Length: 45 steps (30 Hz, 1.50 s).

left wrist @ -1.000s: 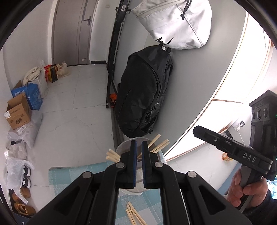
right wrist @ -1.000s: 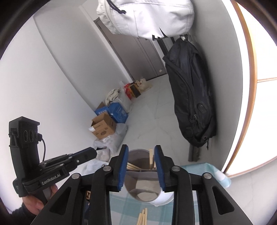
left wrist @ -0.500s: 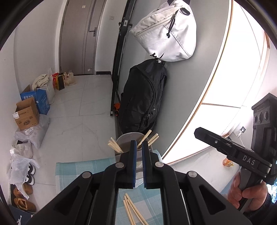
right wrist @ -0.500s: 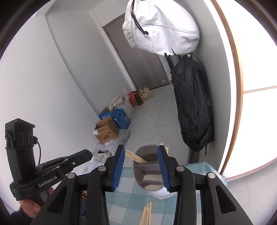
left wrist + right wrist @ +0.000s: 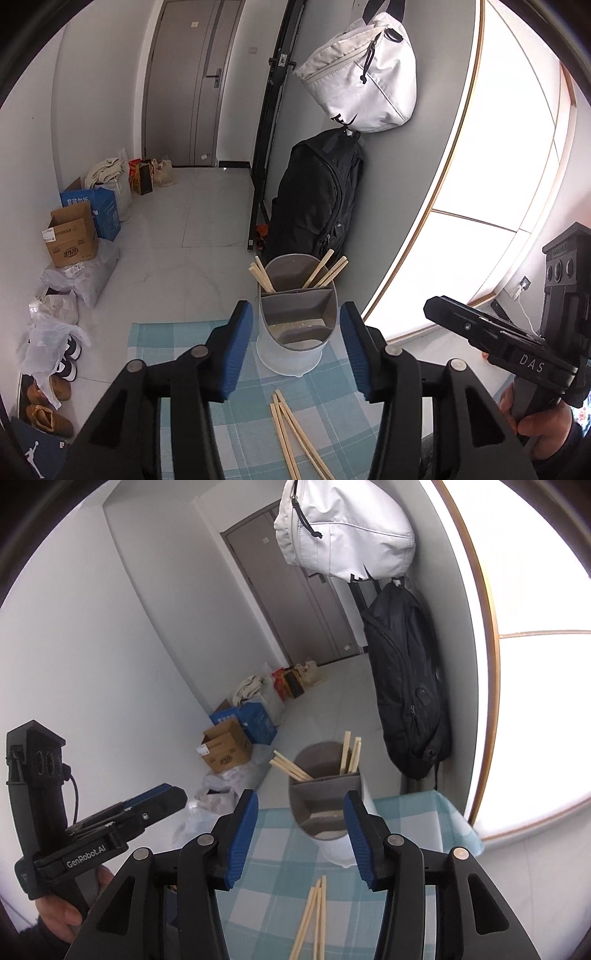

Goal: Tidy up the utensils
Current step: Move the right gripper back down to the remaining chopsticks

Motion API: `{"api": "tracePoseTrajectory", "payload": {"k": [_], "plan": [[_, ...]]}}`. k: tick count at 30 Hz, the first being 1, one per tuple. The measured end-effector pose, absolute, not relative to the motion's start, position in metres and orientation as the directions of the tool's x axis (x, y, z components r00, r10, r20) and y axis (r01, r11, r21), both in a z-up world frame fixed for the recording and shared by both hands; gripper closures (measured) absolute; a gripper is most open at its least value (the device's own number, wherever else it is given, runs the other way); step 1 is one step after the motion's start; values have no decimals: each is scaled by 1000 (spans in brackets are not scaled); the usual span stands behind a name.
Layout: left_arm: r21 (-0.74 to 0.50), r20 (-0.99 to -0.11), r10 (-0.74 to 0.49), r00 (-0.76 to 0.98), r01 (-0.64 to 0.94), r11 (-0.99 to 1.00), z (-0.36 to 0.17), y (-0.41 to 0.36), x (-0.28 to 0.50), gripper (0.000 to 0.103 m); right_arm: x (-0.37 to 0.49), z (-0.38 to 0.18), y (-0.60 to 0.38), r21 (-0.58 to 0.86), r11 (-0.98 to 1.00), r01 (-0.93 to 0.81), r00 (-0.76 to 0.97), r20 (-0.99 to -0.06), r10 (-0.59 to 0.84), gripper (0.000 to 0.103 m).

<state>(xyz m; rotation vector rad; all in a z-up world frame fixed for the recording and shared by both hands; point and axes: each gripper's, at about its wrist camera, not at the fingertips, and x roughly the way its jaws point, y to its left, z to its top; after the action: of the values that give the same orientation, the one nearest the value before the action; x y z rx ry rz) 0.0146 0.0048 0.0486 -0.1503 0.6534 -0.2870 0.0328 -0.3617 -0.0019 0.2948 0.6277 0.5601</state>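
A grey and white utensil holder (image 5: 295, 332) with inner dividers stands on a blue checked cloth (image 5: 177, 336). Several wooden chopsticks (image 5: 325, 271) stick out of its far compartment. More chopsticks (image 5: 291, 432) lie loose on the cloth in front of it. My left gripper (image 5: 295, 354) is open and empty, held above the cloth short of the holder. My right gripper (image 5: 301, 840) is open and empty too, facing the holder (image 5: 325, 805) above loose chopsticks (image 5: 314, 919). Each gripper shows in the other's view: the right one (image 5: 480, 332) and the left one (image 5: 147, 805).
A black backpack (image 5: 317, 195) and a white bag (image 5: 362, 77) hang on the grey wall behind the table. Cardboard boxes (image 5: 72, 234), bags and shoes (image 5: 48, 398) sit on the floor at left. The cloth's far edge is just behind the holder.
My left gripper has opened wide from shut; my right has opened further. Both have pulled back and up from the holder, so more cloth and loose chopsticks show.
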Motion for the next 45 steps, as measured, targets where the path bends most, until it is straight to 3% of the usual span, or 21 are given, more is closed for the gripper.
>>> {"api": "tracePoseTrajectory", "payload": {"k": [6, 16, 19, 22, 32, 33, 36, 40, 45], "plan": [[-247, -564, -271, 780, 154, 957, 26, 18, 5, 39, 22, -29, -356, 404, 824, -397, 653, -508, 563, 45], [-213, -681, -172, 712, 33, 977, -38, 38, 12, 38, 22, -87, -331, 369, 835, -409, 556, -625, 548, 41], [-208, -681, -153, 716, 12, 978, -47, 45, 11, 37, 25, -102, -322, 353, 842, -407, 525, -664, 532, 40], [-221, -675, -140, 725, -17, 975, -54, 56, 10, 25, 31, -119, -314, 339, 848, -407, 489, -704, 515, 38], [-240, -709, -134, 692, -59, 969, -75, 72, 11, 25, 50, -172, -274, 213, 867, -451, 371, -839, 398, 37], [-229, -709, -120, 695, -66, 971, -75, 74, 10, 25, 54, -178, -271, 199, 865, -460, 357, -851, 386, 38], [-226, -714, -103, 692, -88, 970, -79, 86, 8, 25, 61, -190, -260, 162, 862, -480, 322, -882, 345, 56], [-267, -731, -130, 670, -106, 958, -87, 99, 9, 25, 62, -201, -247, 94, 852, -516, 310, -906, 288, 69], [-284, -743, -148, 653, -107, 953, -90, 102, 9, 24, 62, -202, -238, 24, 849, -528, 334, -913, 234, 71]]}}
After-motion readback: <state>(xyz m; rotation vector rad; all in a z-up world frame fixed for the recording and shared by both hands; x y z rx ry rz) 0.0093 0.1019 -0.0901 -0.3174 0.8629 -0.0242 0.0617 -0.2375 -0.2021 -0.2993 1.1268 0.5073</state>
